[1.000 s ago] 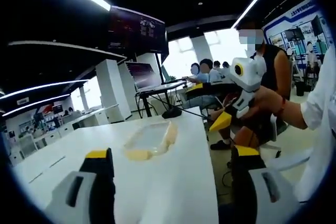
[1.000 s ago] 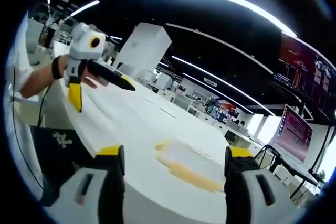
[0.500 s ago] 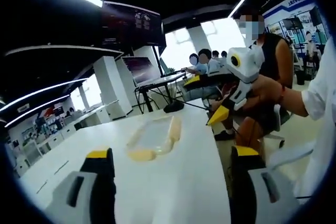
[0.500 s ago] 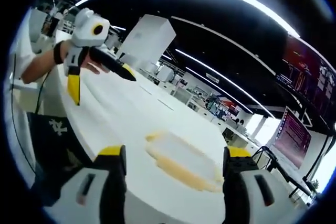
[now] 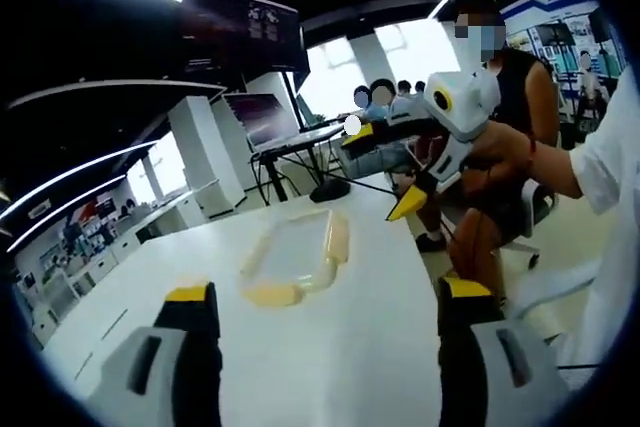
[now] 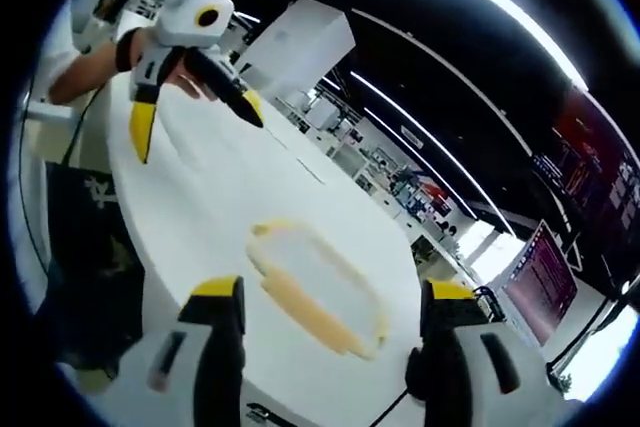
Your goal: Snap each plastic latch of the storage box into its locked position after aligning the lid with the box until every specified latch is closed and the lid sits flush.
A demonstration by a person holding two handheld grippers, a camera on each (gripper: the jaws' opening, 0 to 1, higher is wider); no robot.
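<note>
One clear storage box [image 5: 292, 259] with yellow latches sits on the white table [image 5: 330, 367]; left gripper [image 5: 320, 299] and right gripper [image 6: 325, 289], jaws spread, have closed in on it.

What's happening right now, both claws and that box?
Left gripper open, in the air. Right gripper open, in the air. Storage box on white table, untouched. Nothing blocks it.
</note>
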